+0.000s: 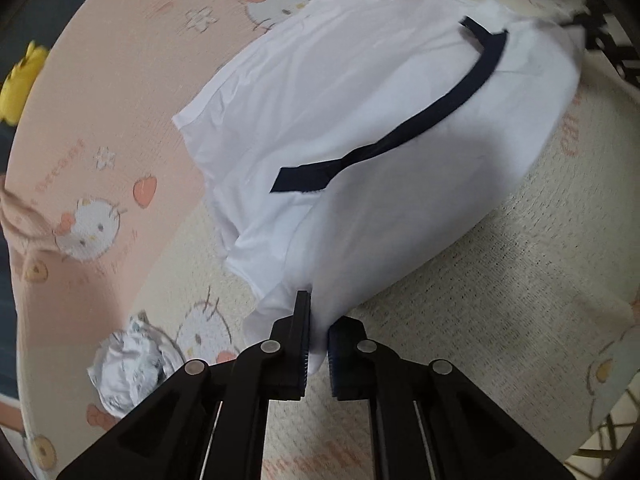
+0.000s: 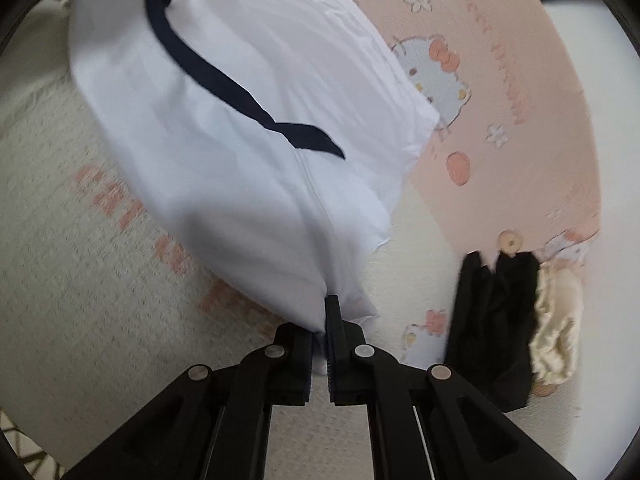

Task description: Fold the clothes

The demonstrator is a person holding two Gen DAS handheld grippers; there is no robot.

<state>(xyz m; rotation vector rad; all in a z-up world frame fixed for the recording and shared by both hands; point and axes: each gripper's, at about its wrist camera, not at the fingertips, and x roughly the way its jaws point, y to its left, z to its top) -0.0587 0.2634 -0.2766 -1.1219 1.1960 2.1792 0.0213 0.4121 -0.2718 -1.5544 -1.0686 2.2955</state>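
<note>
A white shirt (image 1: 360, 128) with a dark navy neckband (image 1: 420, 128) hangs stretched above a pink and cream cartoon-cat blanket (image 1: 120, 100). My left gripper (image 1: 318, 344) is shut on one bunched corner of its cloth, which runs up and away from the jaws. In the right wrist view the same white shirt (image 2: 224, 128) and its navy neckband (image 2: 224, 80) spread out from my right gripper (image 2: 320, 340), which is shut on another bunched corner. Far at the top right of the left wrist view a dark shape, probably the other gripper (image 1: 604, 36), meets the shirt's edge.
A crumpled silvery-white garment (image 1: 128, 372) lies on the blanket at lower left. A yellow object (image 1: 20, 80) sits at the left edge. In the right wrist view a black garment (image 2: 496, 320) and a cream satin piece (image 2: 556, 328) lie to the right.
</note>
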